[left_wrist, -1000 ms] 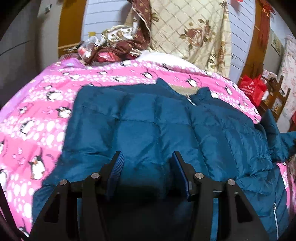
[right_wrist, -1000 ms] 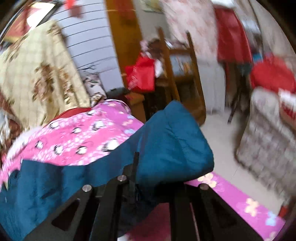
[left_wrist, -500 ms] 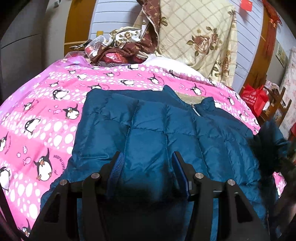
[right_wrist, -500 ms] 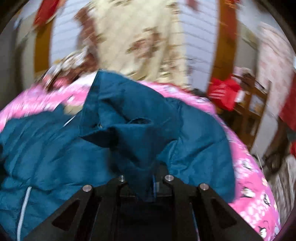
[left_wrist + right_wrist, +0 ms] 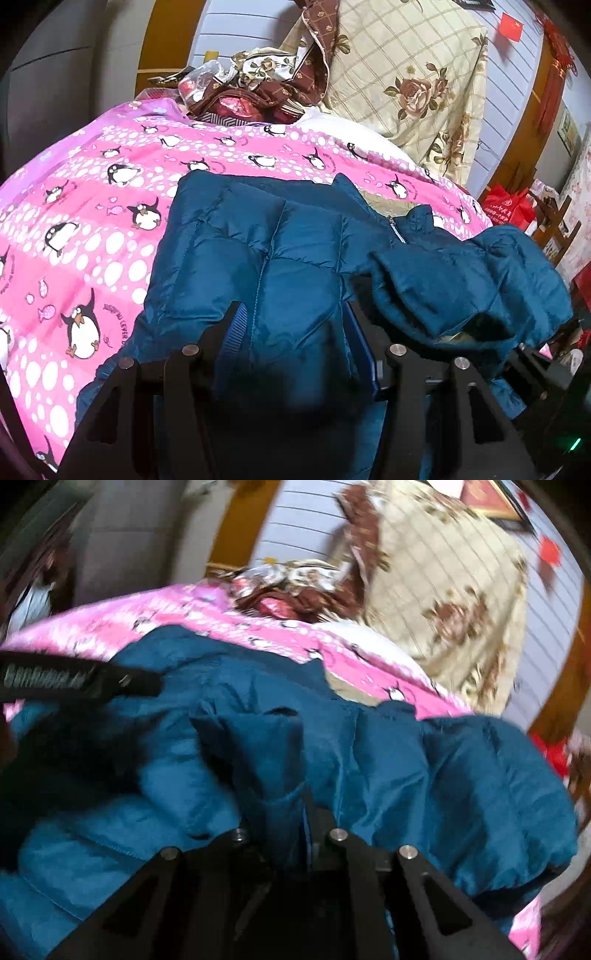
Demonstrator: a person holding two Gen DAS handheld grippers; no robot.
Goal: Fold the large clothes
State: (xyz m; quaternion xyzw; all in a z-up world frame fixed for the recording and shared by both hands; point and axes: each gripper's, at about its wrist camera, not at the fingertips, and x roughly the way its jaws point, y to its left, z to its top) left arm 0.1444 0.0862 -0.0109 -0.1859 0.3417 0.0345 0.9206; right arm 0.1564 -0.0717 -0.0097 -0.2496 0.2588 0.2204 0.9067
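left claw (image 5: 295, 332): pinching hem fold of puffy blue jacket (image 5: 258, 258) on bed (image 5: 92, 221) | jacket: light, soft, slippery, springs back; grip seams or cuffs | right claw (image 5: 295, 812): nearly closed on sleeve, just easing open

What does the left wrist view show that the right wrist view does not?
Only the left wrist view shows sharp penguin prints on the pink blanket, the jacket's zipper pull and a red bag. Only the right wrist view shows the right gripper with jacket fabric between its fingers; its jaws have just been opening. Both show the blue puffer jacket and the rose-patterned cloth.
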